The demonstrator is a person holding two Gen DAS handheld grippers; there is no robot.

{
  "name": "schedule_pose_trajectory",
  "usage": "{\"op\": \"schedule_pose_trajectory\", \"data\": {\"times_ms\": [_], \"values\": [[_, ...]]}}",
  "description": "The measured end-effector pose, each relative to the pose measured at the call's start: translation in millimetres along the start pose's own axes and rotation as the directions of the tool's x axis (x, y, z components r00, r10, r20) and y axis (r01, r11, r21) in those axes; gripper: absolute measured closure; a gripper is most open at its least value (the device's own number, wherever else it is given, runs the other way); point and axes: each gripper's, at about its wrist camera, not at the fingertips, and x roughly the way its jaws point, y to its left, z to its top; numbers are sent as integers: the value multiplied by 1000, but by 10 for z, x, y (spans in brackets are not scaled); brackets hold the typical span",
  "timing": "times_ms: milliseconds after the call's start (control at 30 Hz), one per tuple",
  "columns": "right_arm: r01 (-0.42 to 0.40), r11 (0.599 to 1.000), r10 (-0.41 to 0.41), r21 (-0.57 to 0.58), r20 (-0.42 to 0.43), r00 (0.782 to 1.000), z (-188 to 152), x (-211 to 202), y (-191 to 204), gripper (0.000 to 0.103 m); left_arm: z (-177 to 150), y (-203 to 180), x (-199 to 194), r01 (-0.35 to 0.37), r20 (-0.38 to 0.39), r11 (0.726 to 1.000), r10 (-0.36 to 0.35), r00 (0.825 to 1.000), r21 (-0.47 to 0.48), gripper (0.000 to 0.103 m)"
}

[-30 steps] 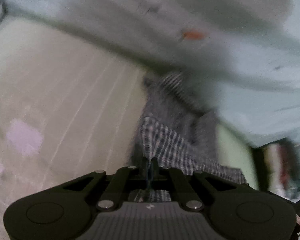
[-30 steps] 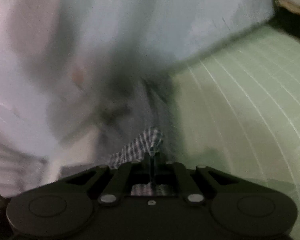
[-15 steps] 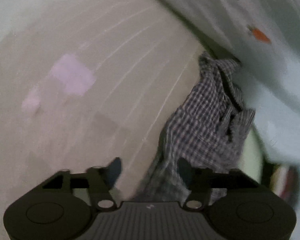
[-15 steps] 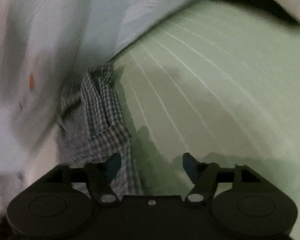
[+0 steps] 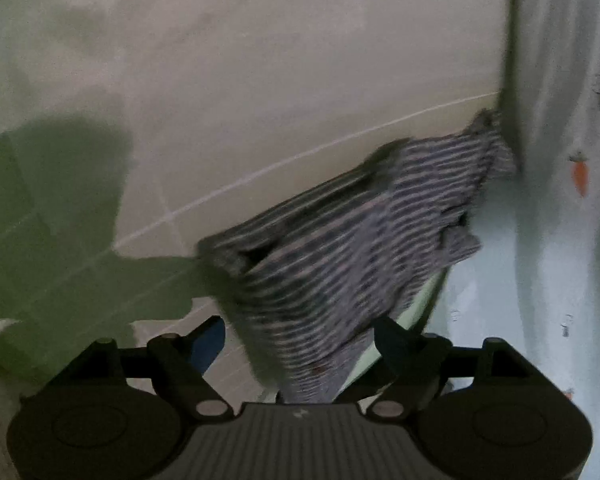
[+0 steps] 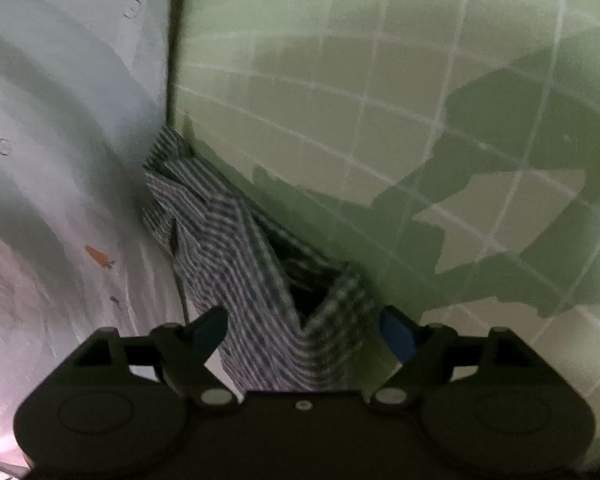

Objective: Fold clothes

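Observation:
A checked grey-and-white garment [image 5: 348,240] lies crumpled on the gridded mat [image 5: 260,80], blurred by motion. My left gripper [image 5: 300,336] is open, its fingers spread either side of the cloth's near end. In the right wrist view the same checked garment [image 6: 240,248] runs from a pale sheet down between the fingers. My right gripper [image 6: 306,330] is open too, with a fold of the cloth lying loose between its blue-padded fingertips [image 6: 396,334].
A pale blue-white sheet with small carrot prints [image 5: 560,200] covers the right side beside the garment, and the same sheet [image 6: 60,160] fills the left of the right wrist view. The green grid mat [image 6: 420,120] stretches away with dark shadows across it.
Both grippers were shut on the checked garment a second ago, then opened and let it go. Both have since swung, and the garment now lies on the mat between the open fingers.

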Motion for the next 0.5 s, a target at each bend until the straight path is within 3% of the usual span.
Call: {"op": "schedule_pose_trajectory", "data": {"times_ms": [267, 367, 467, 500], "values": [[34, 999, -36, -20, -91, 995, 29, 193, -23, 18, 53, 36, 245, 15, -28, 998, -17, 999, -65, 21], [52, 998, -57, -48, -114, 992, 23, 262, 25, 29, 85, 87, 244, 0, -18, 994, -2, 1000, -112, 23], [53, 996, -61, -65, -124, 990, 17, 334, 61, 49, 121, 105, 268, -19, 4, 992, 19, 1000, -123, 41], [49, 997, -57, -67, -125, 991, 18, 344, 59, 57, 133, 117, 272, -23, 11, 992, 24, 1000, -128, 59]]}}
